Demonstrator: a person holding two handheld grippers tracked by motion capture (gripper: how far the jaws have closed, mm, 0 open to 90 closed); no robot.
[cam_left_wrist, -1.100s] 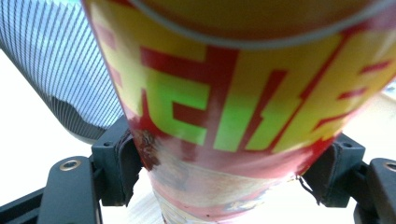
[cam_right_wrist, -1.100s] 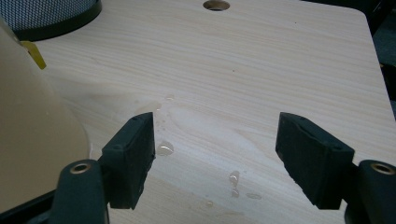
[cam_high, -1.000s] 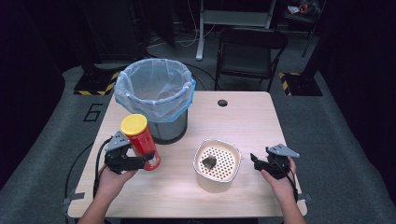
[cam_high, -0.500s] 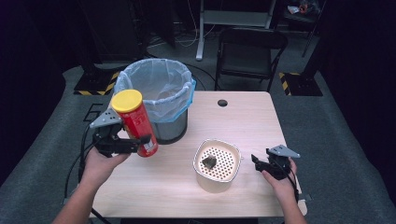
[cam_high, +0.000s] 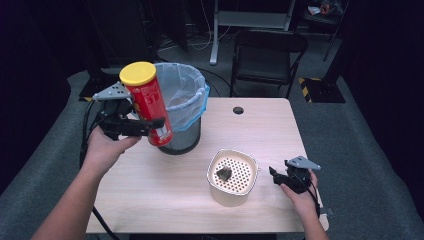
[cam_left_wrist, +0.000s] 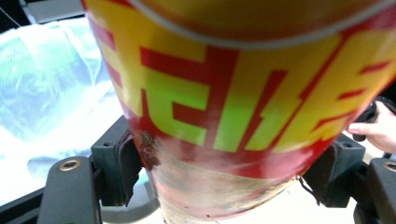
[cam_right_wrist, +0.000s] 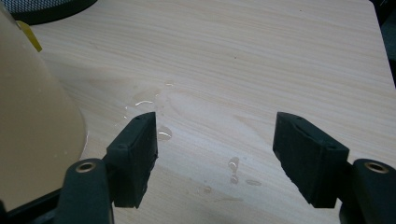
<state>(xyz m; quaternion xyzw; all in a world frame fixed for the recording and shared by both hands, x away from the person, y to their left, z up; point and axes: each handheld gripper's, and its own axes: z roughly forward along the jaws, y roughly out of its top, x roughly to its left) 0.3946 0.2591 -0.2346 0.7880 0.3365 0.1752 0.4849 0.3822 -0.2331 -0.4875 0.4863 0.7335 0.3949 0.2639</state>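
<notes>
A red can with yellow lettering and a yellow lid (cam_high: 149, 105) hangs tilted above the table's left side, just in front of the bin's rim. My left gripper (cam_high: 152, 127) is shut on the can's lower part. In the left gripper view both pads press the can (cam_left_wrist: 224, 116) from either side, with the left gripper (cam_left_wrist: 229, 172) around its base. My right gripper (cam_high: 274, 173) rests low at the table's right, just right of a cream bowl (cam_high: 230, 199). The right gripper (cam_right_wrist: 215, 154) stands open over bare wood with nothing between its fingers.
A black bin with a pale blue liner (cam_high: 185, 95) stands at the table's back left. The cream bowl's perforated insert holds a small dark scrap (cam_high: 223, 173). Water drops (cam_right_wrist: 233, 165) lie on the wood. A black chair (cam_high: 265, 55) stands behind the table (cam_high: 165, 200).
The left hand has lifted the can off the table, up and back towards the bin, tilting it. The right hand has stayed where it was.
</notes>
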